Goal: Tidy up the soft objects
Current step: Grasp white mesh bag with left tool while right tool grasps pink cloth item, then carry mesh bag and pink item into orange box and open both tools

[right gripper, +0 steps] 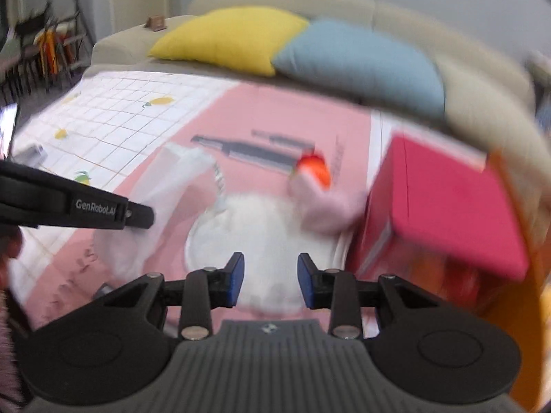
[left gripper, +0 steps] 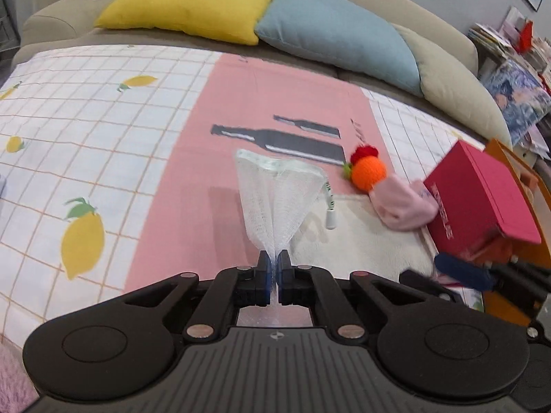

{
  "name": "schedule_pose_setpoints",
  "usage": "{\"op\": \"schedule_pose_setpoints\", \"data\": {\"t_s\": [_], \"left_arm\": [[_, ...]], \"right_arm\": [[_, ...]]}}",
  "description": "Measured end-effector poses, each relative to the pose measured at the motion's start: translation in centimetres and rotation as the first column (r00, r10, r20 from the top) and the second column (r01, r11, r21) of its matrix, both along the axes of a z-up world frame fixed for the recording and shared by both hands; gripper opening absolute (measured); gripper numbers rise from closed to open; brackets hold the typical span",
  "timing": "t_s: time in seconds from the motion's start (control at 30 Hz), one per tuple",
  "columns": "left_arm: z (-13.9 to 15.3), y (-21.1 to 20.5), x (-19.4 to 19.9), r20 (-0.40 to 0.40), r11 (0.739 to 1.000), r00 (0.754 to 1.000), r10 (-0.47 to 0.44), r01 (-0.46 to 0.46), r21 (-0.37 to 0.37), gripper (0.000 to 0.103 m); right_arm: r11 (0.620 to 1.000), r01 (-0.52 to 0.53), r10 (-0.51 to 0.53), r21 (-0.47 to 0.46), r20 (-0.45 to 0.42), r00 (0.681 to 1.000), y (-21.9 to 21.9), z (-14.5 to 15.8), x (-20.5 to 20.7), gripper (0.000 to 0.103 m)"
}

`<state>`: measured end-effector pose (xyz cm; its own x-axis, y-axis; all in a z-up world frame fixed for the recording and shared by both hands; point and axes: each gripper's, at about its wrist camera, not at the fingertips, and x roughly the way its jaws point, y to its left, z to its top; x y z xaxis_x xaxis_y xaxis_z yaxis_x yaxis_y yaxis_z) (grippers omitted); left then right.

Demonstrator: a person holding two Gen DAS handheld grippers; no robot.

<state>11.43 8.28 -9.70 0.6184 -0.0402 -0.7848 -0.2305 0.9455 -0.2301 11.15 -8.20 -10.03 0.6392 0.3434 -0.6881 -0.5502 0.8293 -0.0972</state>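
Left wrist view: the left gripper (left gripper: 274, 258) is clenched on the gathered bottom of a white mesh bag (left gripper: 279, 199), so the net fans upward and away from the jaws with its mouth at the far end. Held by that corner, the bag seems kept taut and off the cloth so things can be fed into it. A drawstring with a white toggle (left gripper: 331, 220) hangs from the bag's right edge.

Taking the bag as landmark: just right of it and a little nearer lies a white fluffy piece (left gripper: 361, 247), flat on the pink cloth (left gripper: 179, 213). Farther right sit a pink soft item (left gripper: 403, 206) and, touching its far end, an orange knitted ball (left gripper: 368, 172) with a red top. These look grouped together as the soft objects waiting to be packed. Right of them a red box (left gripper: 482, 203) stands tilted against an orange container (left gripper: 516, 158). Beyond the bag, the far edge of the surface meets a yellow cushion (left gripper: 186, 3) and a blue cushion (left gripper: 337, 34) leaning on the sofa.

In the right wrist view, which is blurred, the right gripper (right gripper: 271, 280) is released, jaws spread apart directly over the fluffy piece, probably lined up to pinch it next. The left tool's arm crosses at the left.
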Motion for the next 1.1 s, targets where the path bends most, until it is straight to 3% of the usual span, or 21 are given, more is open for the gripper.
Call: {"op": "schedule_pose_setpoints", "data": {"t_s": [0.1, 0.17, 0.27, 0.6, 0.67, 0.73, 0.8, 0.93, 1.1], "left_arm": [[0.4, -0.1, 0.1, 0.028, 1.000, 1.000, -0.013, 0.013, 0.023, 0.003], [0.5, -0.2, 0.0, 0.040, 0.999, 0.999, -0.023, 0.022, 0.041, 0.003], [0.3, 0.1, 0.2, 0.039, 1.000, 0.999, -0.021, 0.021, 0.021, 0.003], [-0.4, 0.4, 0.2, 0.022, 1.000, 0.999, -0.023, 0.023, 0.007, 0.003], [-0.4, 0.3, 0.2, 0.019, 1.000, 0.999, -0.028, 0.028, 0.007, 0.003], [-0.4, 0.1, 0.2, 0.020, 0.999, 0.999, -0.035, 0.035, 0.010, 0.003], [-0.4, 0.0, 0.1, 0.020, 0.999, 0.999, -0.039, 0.039, 0.013, 0.003], [-0.1, 0.0, -0.2, 0.025, 0.999, 0.999, -0.045, 0.045, 0.016, 0.003], [0.9, -0.4, -0.5, 0.039, 0.998, 0.997, -0.060, 0.060, -0.020, 0.003]], "right_arm": [[0.994, -0.020, 0.030, -0.109, 0.093, 0.995, 2.0, -0.2, 0.4, 0.034], [0.983, -0.020, 0.049, -0.185, 0.154, 0.987, 3.0, -0.7, 0.9, 0.041], [0.956, -0.020, 0.084, -0.292, 0.208, 0.974, 3.8, -1.5, 1.9, 0.044], [0.867, -0.036, 0.161, -0.497, 0.212, 0.964, 5.4, -4.9, 4.2, 0.042], [0.854, -0.037, 0.166, -0.519, 0.206, 0.964, 5.6, -5.4, 4.5, 0.029], [0.851, -0.038, 0.164, -0.525, 0.196, 0.967, 5.5, -5.6, 4.7, 0.014], [0.859, -0.040, 0.159, -0.510, 0.191, 0.969, 5.2, -5.3, 4.5, 0.009], [0.892, -0.030, 0.135, -0.450, 0.203, 0.970, 4.3, -3.4, 3.9, 0.007], [0.966, -0.031, 0.071, -0.255, 0.150, 0.986, 2.2, 1.0, 2.5, 0.006]]}}
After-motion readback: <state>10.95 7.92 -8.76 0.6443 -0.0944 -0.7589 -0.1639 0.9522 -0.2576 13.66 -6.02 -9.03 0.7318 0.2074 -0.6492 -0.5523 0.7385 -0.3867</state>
